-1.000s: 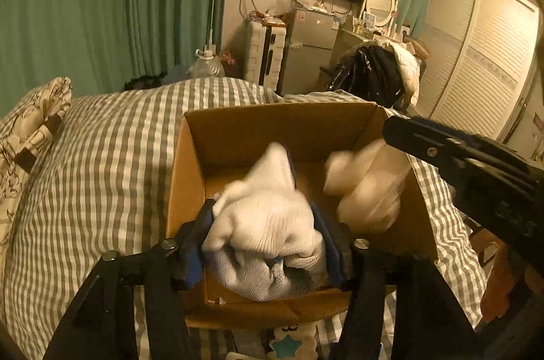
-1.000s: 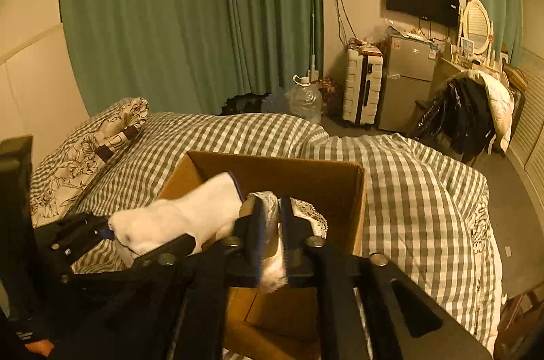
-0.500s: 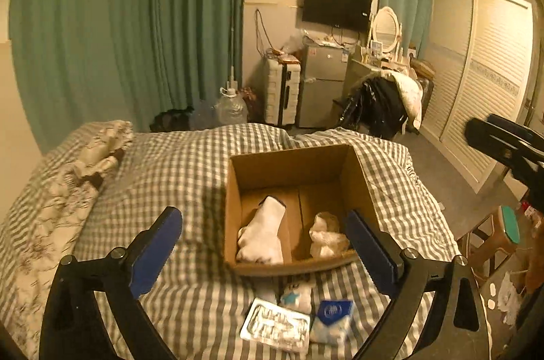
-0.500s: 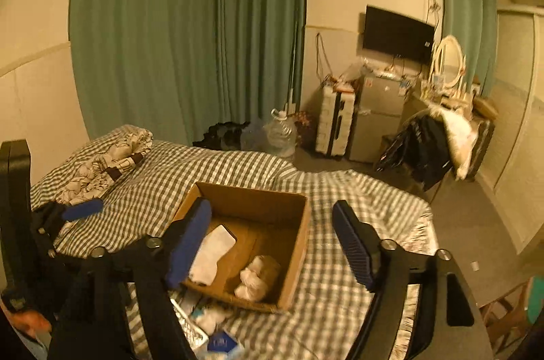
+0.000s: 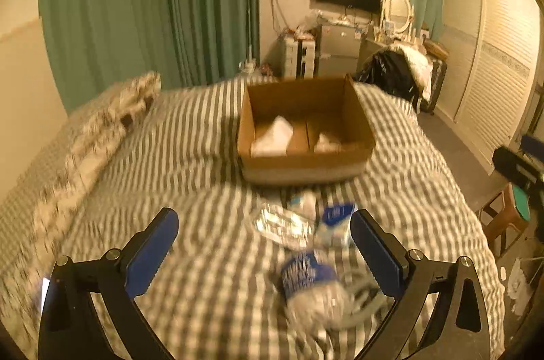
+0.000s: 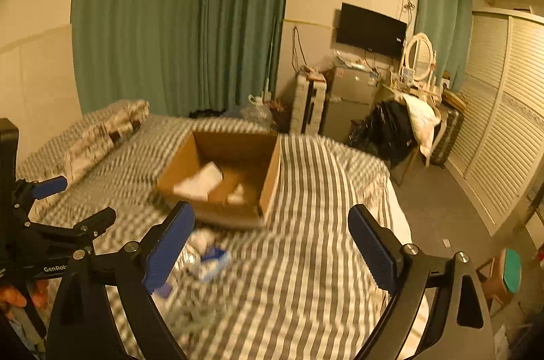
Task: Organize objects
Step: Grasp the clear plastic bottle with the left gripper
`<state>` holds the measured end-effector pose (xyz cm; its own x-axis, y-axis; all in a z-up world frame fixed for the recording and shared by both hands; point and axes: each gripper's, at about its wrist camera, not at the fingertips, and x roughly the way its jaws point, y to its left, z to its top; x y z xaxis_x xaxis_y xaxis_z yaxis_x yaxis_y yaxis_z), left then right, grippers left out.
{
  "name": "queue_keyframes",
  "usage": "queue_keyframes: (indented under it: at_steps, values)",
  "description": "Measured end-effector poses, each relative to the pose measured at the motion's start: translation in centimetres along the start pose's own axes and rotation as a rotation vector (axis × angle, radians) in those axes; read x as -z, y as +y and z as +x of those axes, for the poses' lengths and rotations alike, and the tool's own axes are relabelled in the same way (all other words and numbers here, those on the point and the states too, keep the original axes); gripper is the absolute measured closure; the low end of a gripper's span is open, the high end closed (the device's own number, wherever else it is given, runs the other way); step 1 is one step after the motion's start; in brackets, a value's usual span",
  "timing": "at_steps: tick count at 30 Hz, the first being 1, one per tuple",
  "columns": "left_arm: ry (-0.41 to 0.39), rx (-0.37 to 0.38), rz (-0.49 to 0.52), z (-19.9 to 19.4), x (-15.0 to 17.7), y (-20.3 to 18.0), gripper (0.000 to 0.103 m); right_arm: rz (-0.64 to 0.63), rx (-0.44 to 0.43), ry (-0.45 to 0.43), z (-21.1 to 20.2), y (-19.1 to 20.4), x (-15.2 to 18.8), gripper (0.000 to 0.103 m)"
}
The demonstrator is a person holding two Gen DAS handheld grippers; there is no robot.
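Two handheld grippers hover above a bed (image 5: 190, 156) covered in grey checked cloth, both released. The left gripper (image 5: 263, 253) stands wide apart and grasps nothing. The right gripper (image 6: 272, 244) has jaws opening, also with nothing between them. Nearest to them, on the near side of the cardboard box (image 5: 302, 161), blurred small items lie on the cloth: a crumpled plastic bottle (image 5: 311, 285), a clear blister pack (image 5: 280, 225) and a blue-and-white packet (image 5: 336, 219). The open box sits farther along the bed. Inside it, a white glove (image 5: 273, 137) rests on the left and a smaller white bundle (image 5: 326, 142) on the right. Beyond the box hang green curtains (image 5: 149, 3).
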<state>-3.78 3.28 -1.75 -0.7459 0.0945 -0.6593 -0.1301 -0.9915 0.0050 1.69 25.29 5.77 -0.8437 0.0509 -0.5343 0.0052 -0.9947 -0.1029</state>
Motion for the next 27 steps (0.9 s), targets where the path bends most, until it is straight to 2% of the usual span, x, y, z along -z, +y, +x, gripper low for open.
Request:
queue_keyframes:
  at_steps: [5, 8, 13, 15, 18, 20, 25, 27]
  values:
    - [0.047, 0.017, -0.006, 1.6, 3.6, -1.2, 0.0, 0.061, 0.015, 0.077, 2.6, 0.0, 5.6, 0.011]
    - [0.082, 0.043, 0.02, 2.8, 4.6, -2.5, 0.0, 0.083, 0.01, 0.14, 4.5, -0.2, 6.8, 0.011]
    - [0.13, 0.037, 0.057, 5.0, 6.1, -3.5, 0.0, 0.093, 0.011, 0.143, 5.2, -0.6, 7.1, 0.011]
    - [0.159, 0.045, 0.055, 6.0, 6.6, -3.5, 0.003, 0.09, 0.012, 0.153, 5.6, -0.5, 7.3, 0.011]
    - [0.21, 0.073, 0.083, 7.4, 7.6, -3.8, 0.016, 0.082, 0.005, 0.175, 6.2, -0.1, 7.5, 0.011]
    - [0.231, 0.111, 0.08, 8.1, 8.0, -3.8, 0.032, 0.075, 0.005, 0.188, 6.5, 0.3, 7.7, 0.011]
    - [0.192, 0.13, 0.093, 6.9, 7.8, -3.6, 0.033, 0.054, 0.0, 0.218, 6.9, 1.3, 8.4, 0.011]
    - [0.151, 0.125, 0.091, 5.7, 7.2, -2.9, 0.034, 0.044, -0.008, 0.238, 7.0, 1.8, 8.7, 0.011]
